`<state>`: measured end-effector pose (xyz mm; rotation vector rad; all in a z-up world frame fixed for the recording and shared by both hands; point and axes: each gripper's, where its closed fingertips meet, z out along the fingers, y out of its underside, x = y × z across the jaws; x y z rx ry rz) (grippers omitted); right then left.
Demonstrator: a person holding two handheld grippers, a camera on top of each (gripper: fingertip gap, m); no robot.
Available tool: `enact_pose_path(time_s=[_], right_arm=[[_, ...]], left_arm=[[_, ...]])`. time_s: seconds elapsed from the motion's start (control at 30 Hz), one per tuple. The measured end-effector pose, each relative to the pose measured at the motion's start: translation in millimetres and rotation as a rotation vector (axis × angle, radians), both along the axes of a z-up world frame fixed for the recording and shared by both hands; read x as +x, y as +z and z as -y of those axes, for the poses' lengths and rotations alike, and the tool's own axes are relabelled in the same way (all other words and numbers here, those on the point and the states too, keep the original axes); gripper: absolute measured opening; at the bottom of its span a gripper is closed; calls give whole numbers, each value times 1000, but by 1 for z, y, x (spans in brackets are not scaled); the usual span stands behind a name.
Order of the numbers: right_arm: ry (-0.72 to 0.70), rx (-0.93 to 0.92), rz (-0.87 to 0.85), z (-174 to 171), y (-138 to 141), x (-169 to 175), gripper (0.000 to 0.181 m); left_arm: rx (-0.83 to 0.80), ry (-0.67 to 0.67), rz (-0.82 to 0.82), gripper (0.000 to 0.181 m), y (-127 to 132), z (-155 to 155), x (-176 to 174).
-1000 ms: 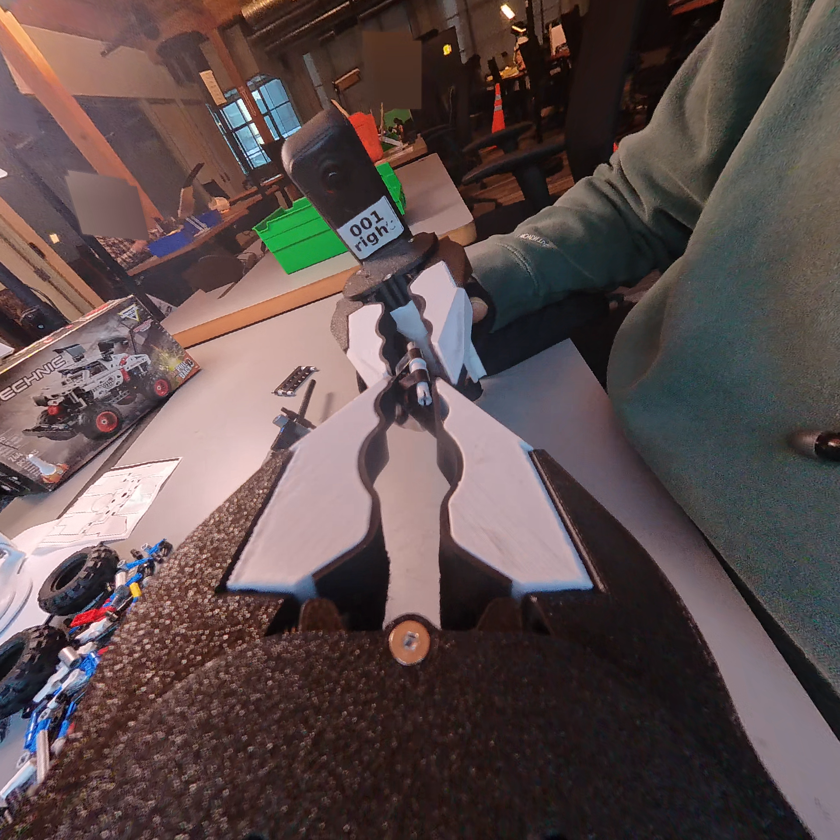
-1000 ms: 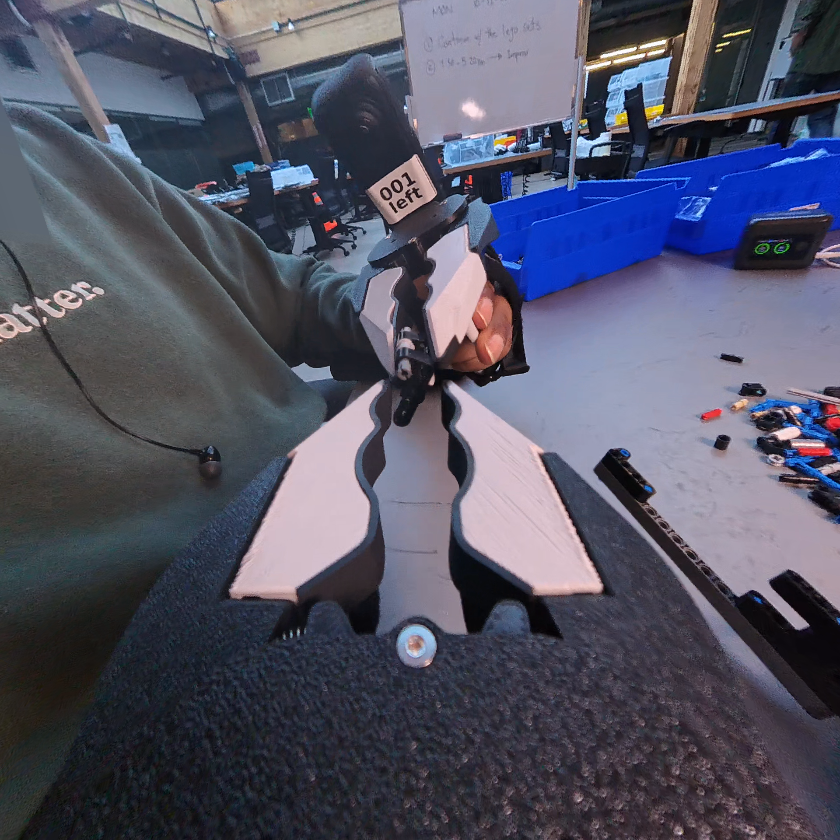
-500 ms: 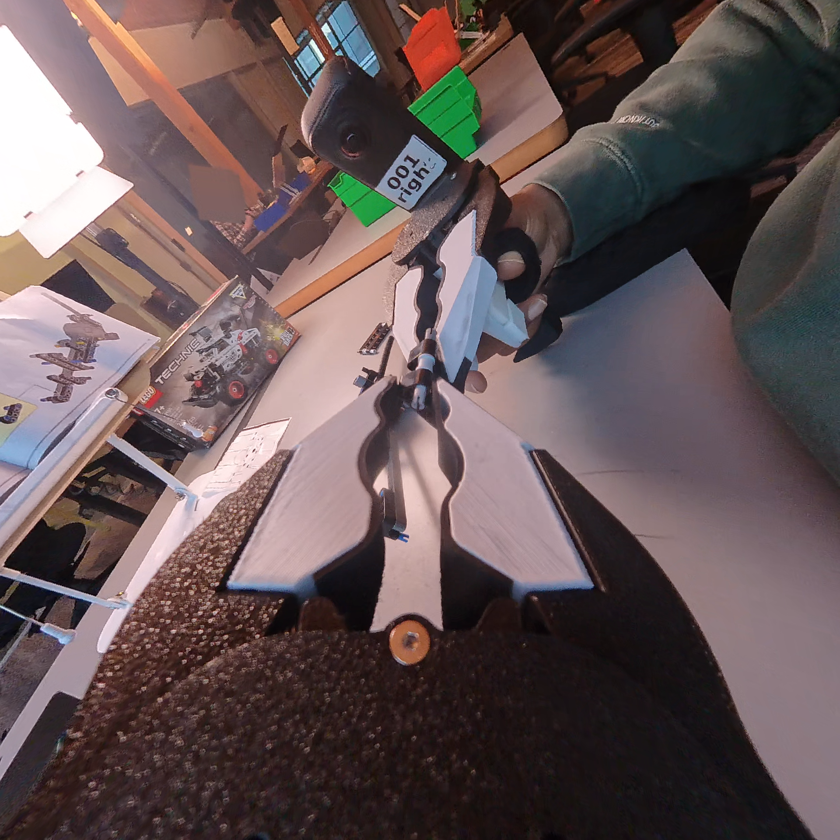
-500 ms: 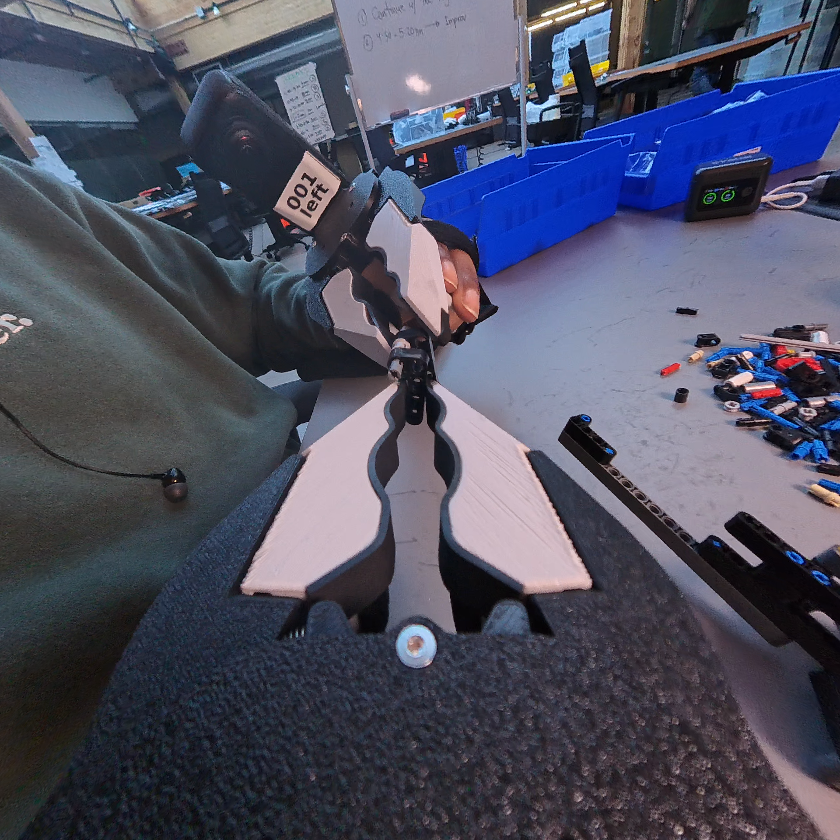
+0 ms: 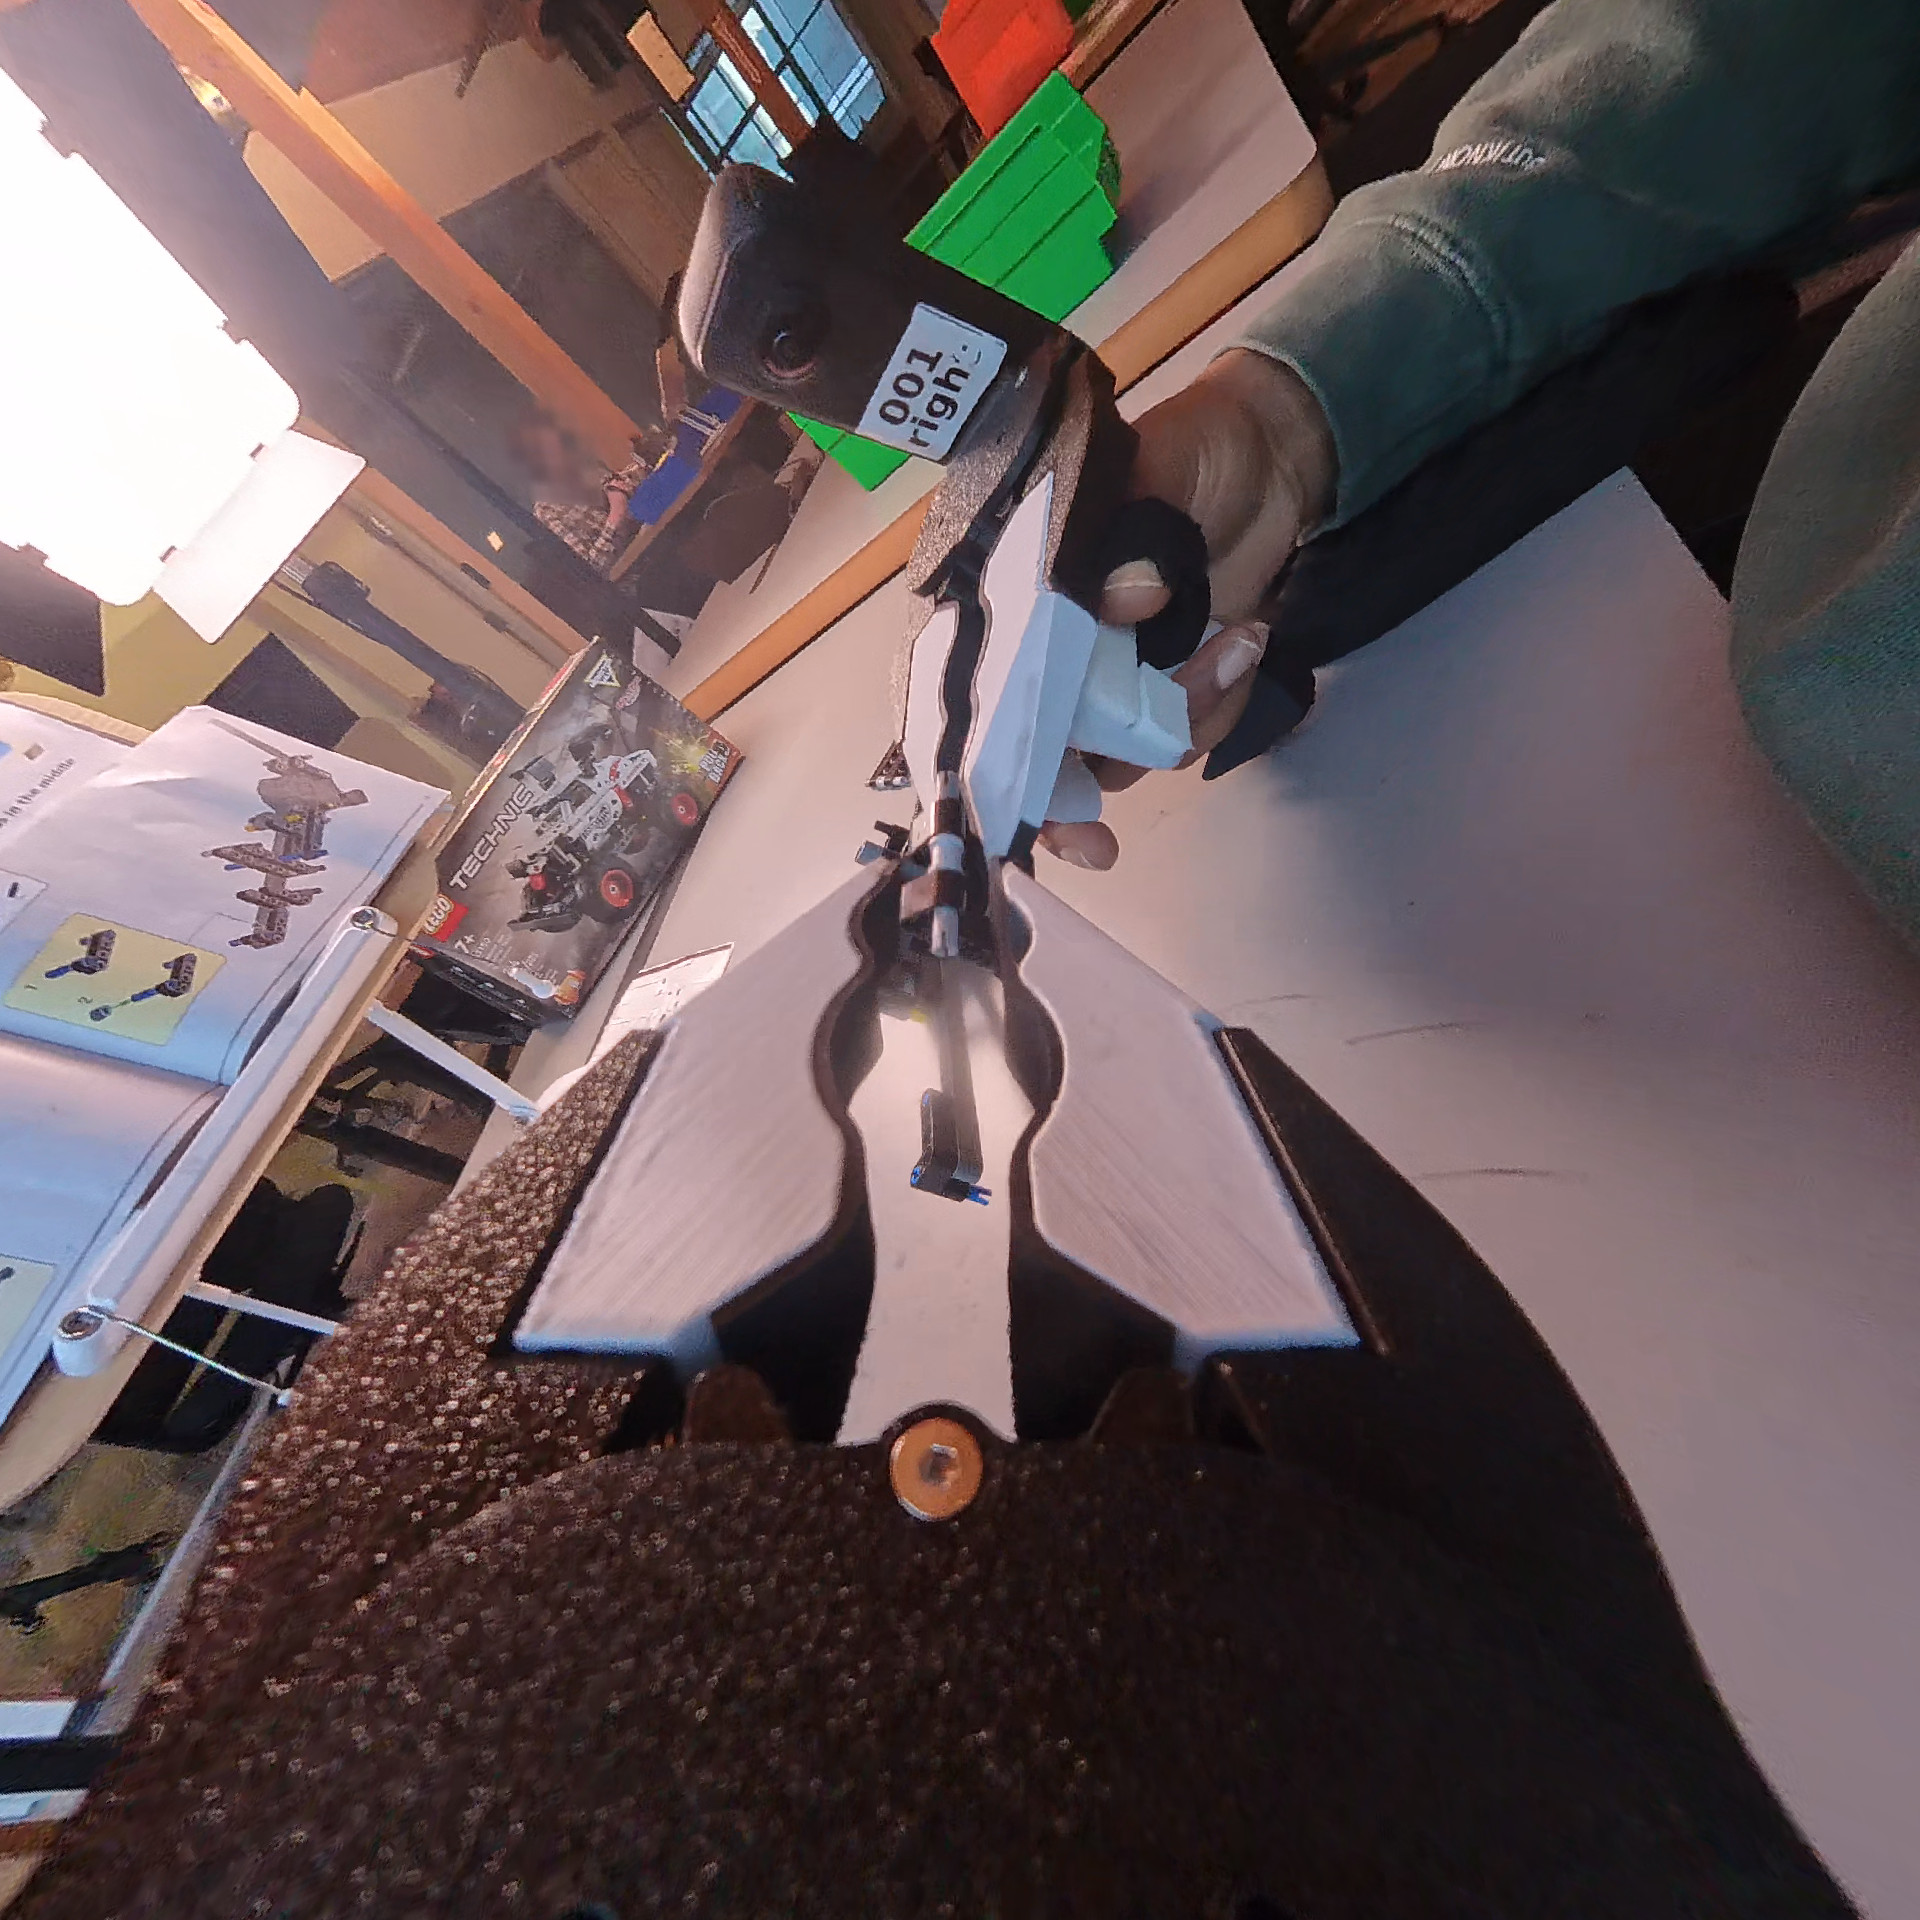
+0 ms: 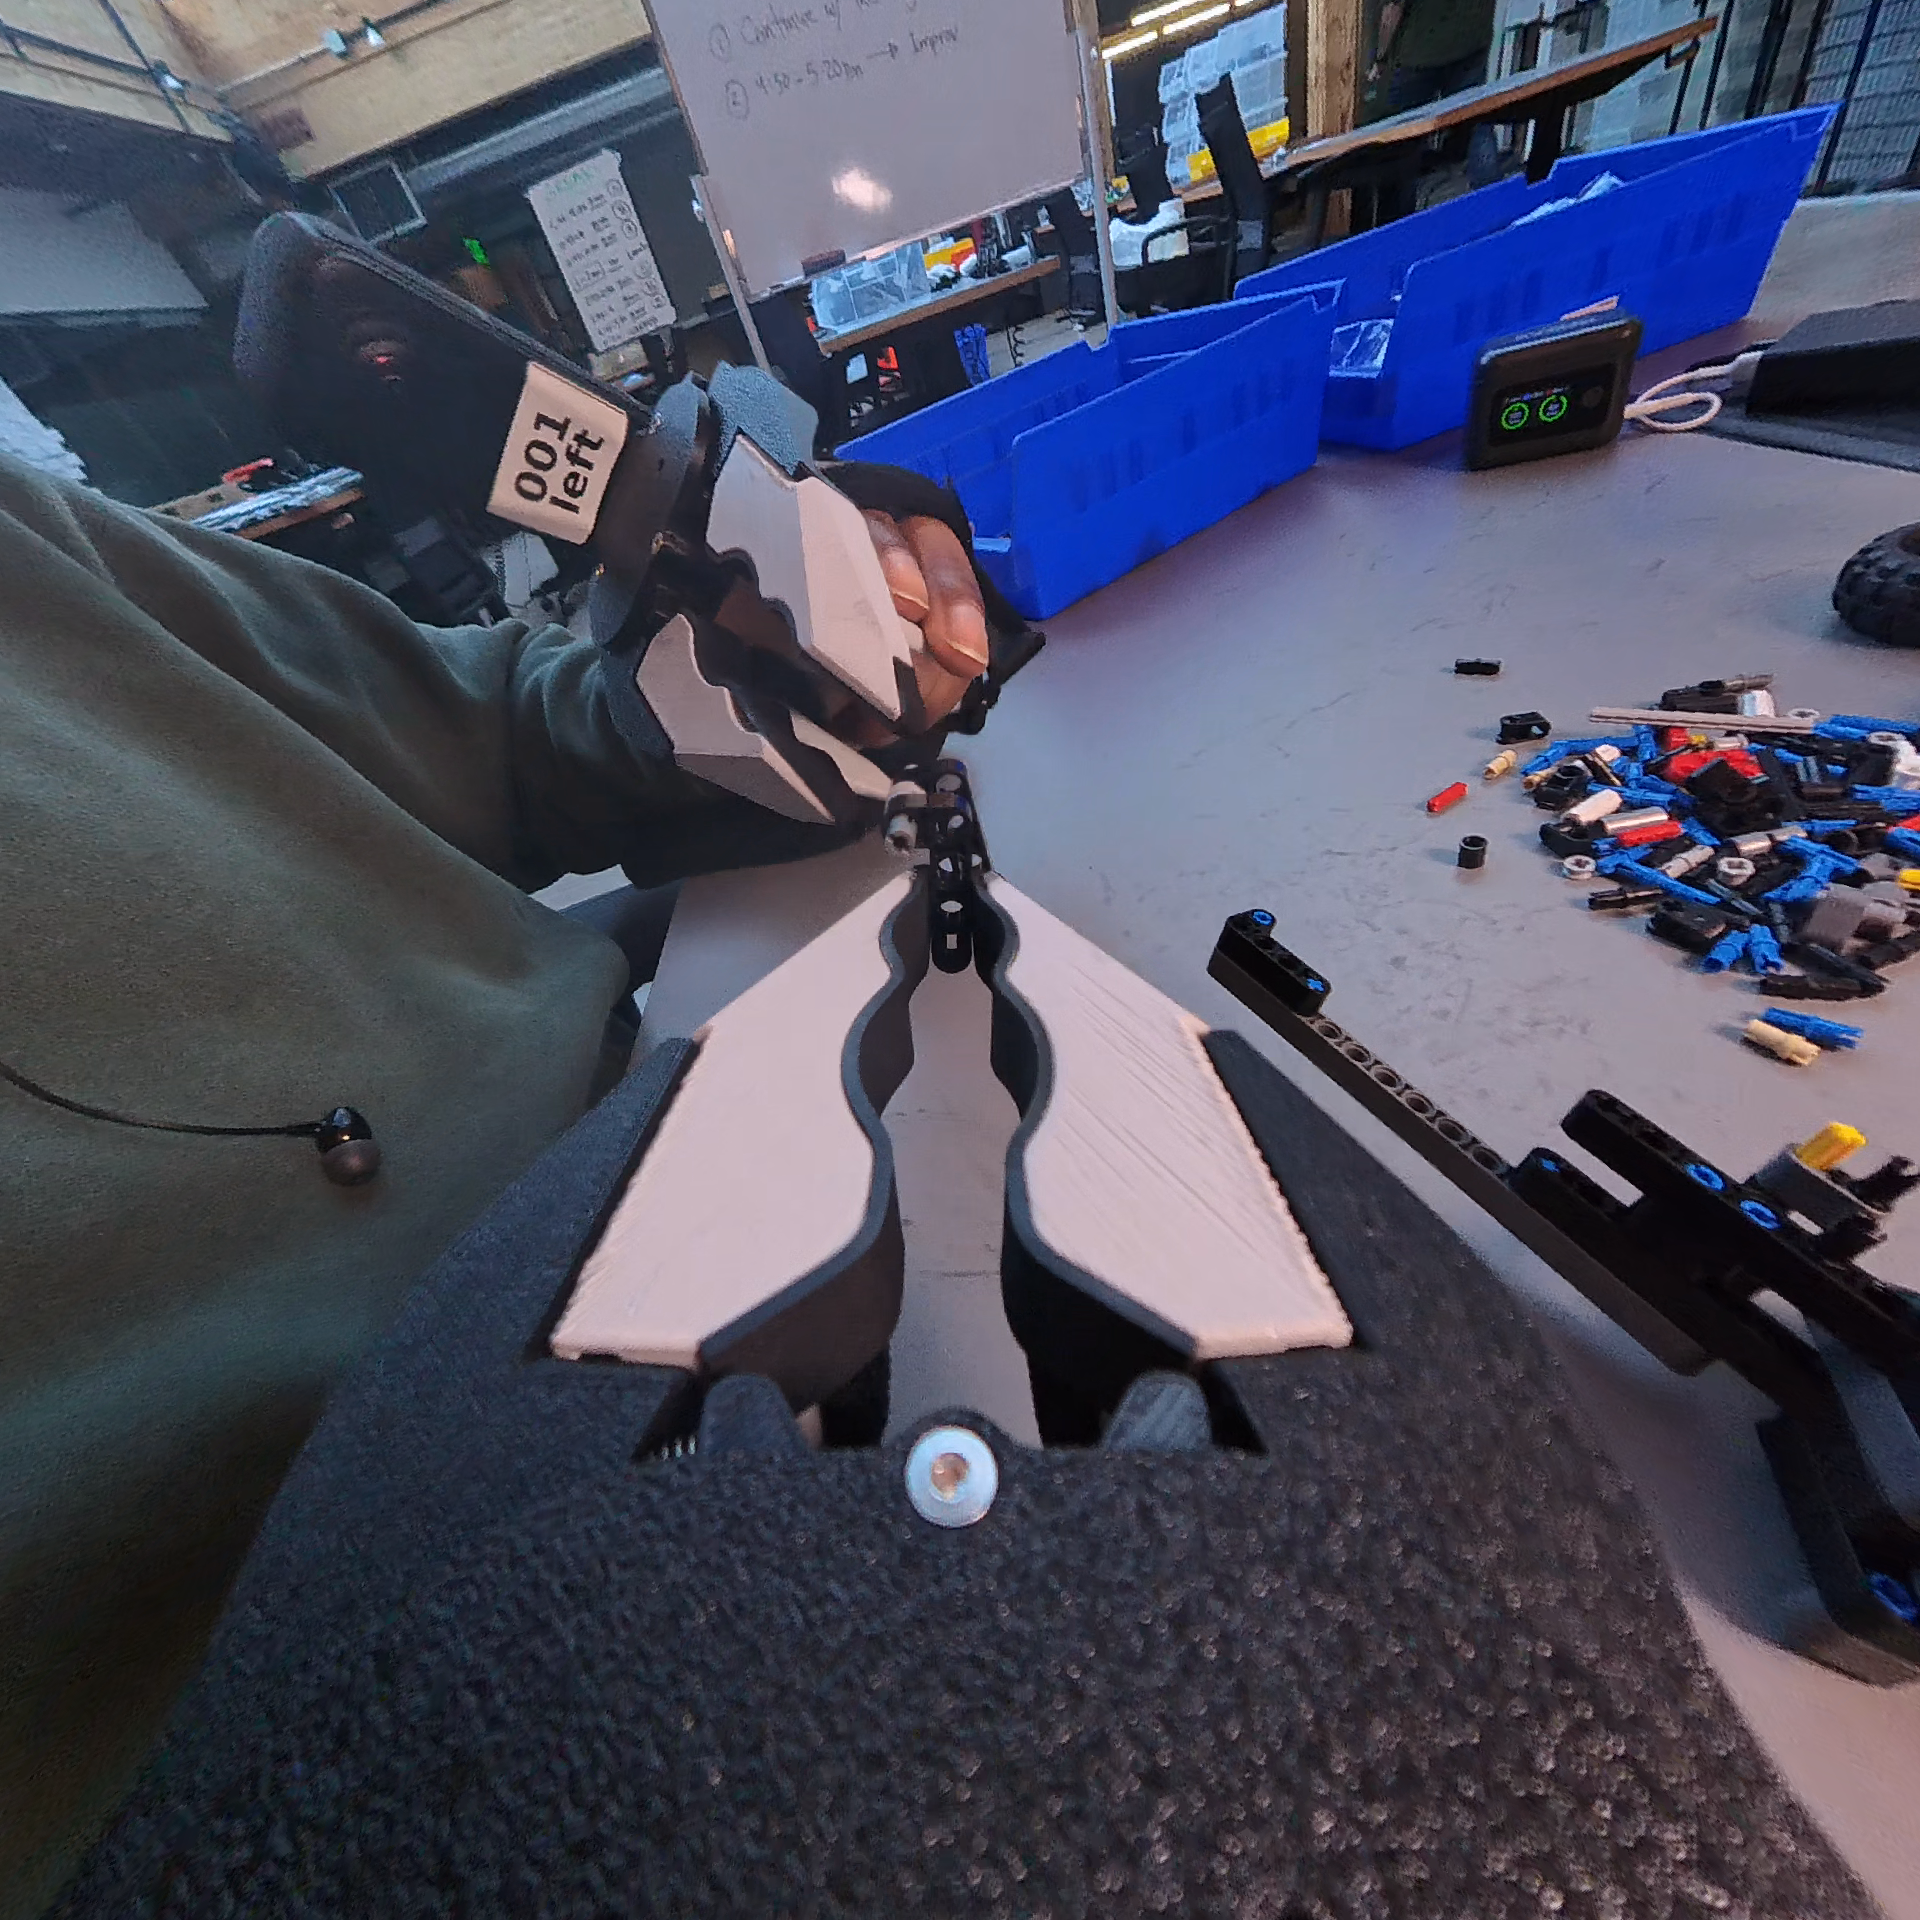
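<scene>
Right wrist view only: brick pile (image 6: 1756,821).

Two close wrist views, facing each other

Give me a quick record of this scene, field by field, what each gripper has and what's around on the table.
left gripper: shut on small black-and-grey brick assembly
right gripper: shut on the same assembly, tips meeting the left's
table: grey
loose parts pile: right side, blue, black, red
long black beam: beside right gripper
toy box: far left
instruction booklet: propped on stand
</scene>
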<state>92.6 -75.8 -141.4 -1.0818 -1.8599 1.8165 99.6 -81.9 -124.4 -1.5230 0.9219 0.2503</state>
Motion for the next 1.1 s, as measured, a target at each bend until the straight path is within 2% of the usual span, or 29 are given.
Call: enact_pose_path(time_s=[0.13, 0.33, 0.6, 0.77, 0.9, 1.1], right_arm=[[-9, 39, 20, 4, -8, -3, 6], [-74, 182, -30, 1, -16, -8, 7], [-30, 120, -50, 7, -8, -2, 9], [-82, 191, -89, 2, -7, -6, 8], [-135, 278, -112, -3, -12, -10, 7], [-236, 427, -163, -12, -15, -18, 6]], left_arm=[[-18, 48, -99, 11, -12, -4, -5], [-77, 76, -134, 8, -22, -6, -9], [-133, -1, -14, 6, -20, 1, -1], [-194, -3, 143, 7, -21, -2, -4], [-175, 64, 39, 6, -28, -8, -8], [-181, 161, -7, 5, -34, -15, -16]])
